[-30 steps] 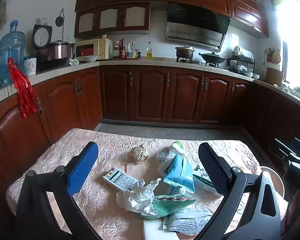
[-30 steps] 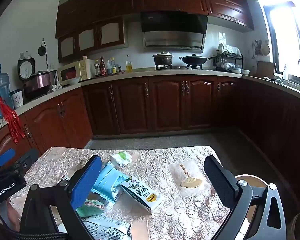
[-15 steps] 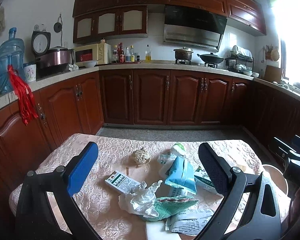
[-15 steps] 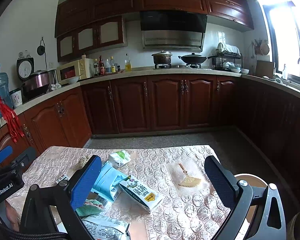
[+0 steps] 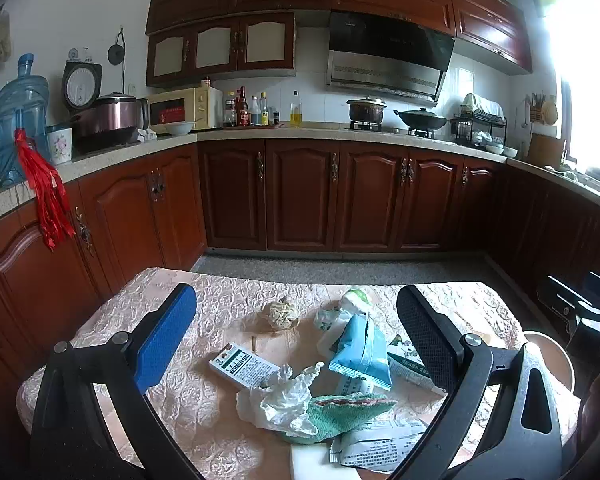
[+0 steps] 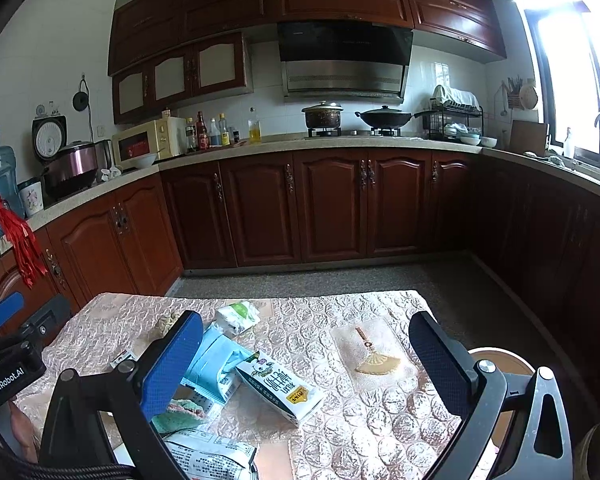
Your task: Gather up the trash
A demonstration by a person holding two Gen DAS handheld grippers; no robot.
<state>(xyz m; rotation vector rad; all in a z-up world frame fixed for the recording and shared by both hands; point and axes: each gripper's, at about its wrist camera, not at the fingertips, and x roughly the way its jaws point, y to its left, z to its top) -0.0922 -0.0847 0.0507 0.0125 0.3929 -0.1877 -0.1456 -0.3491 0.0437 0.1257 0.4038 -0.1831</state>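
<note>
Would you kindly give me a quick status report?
Left gripper open, empty. Right gripper open, empty. Trash pile: milk carton, blue wrapper, crumpled plastic untouched on table. Nothing blocking.

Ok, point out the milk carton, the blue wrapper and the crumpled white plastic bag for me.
milk carton (image 6: pixel 280 390): right wrist view, on its printed top face.
blue wrapper (image 5: pixel 362 350): left wrist view, middle of the pack.
crumpled white plastic bag (image 5: pixel 280 400): left wrist view, centre of the crumple.

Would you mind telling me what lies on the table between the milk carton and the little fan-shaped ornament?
Nothing: in the right wrist view, only bare embossed tablecloth separates the milk carton from the fan-shaped ornament. The open right gripper hovers above that stretch.
</note>
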